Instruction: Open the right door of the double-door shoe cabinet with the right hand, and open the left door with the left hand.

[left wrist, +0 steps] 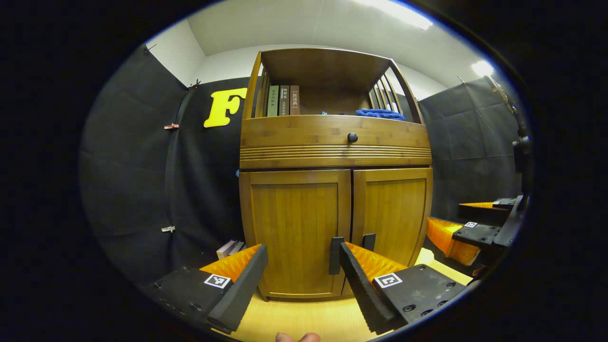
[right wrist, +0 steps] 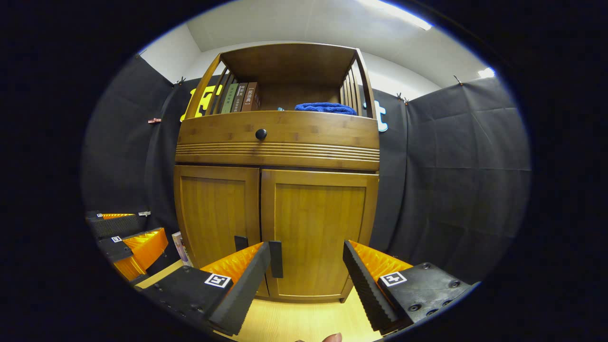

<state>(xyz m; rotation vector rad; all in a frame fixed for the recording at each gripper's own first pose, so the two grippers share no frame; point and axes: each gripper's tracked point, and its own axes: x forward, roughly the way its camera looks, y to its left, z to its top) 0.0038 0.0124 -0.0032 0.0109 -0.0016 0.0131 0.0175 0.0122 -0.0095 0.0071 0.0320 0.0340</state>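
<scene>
The shoe cabinet (left wrist: 335,180) stands on a pale wooden floor (left wrist: 304,318) in a booth. Black cloth walls (left wrist: 142,180) hang behind the cabinet and on both sides of it. Above the cloth the room is white, with a long bright light (left wrist: 394,10) on the ceiling over the cabinet.

The cabinet is made of smooth, shiny brown wood with fine stripes in it. Its top is an open shelf with thin wooden bars at the sides. On that shelf some books (left wrist: 283,100) stand upright at the left, and a soft, bumpy blue cloth (left wrist: 380,114) lies at the right. Under the shelf is a wide drawer front with a small round black knob (left wrist: 352,137) and a band of grooves below it.

Under the drawer are the two flat doors, both closed. The left door (left wrist: 297,228) and the right door (right wrist: 318,228) meet in the middle. Each has a short, dark, straight handle (right wrist: 275,259) low down near that middle line.

The left gripper (left wrist: 301,270) is wide open in front of the left door and holds nothing. The right gripper (right wrist: 306,273) is wide open in front of the right door and holds nothing. Their fingers have ridged inner faces.

A few more books (left wrist: 230,248) lean by the cabinet's bottom left corner.
</scene>
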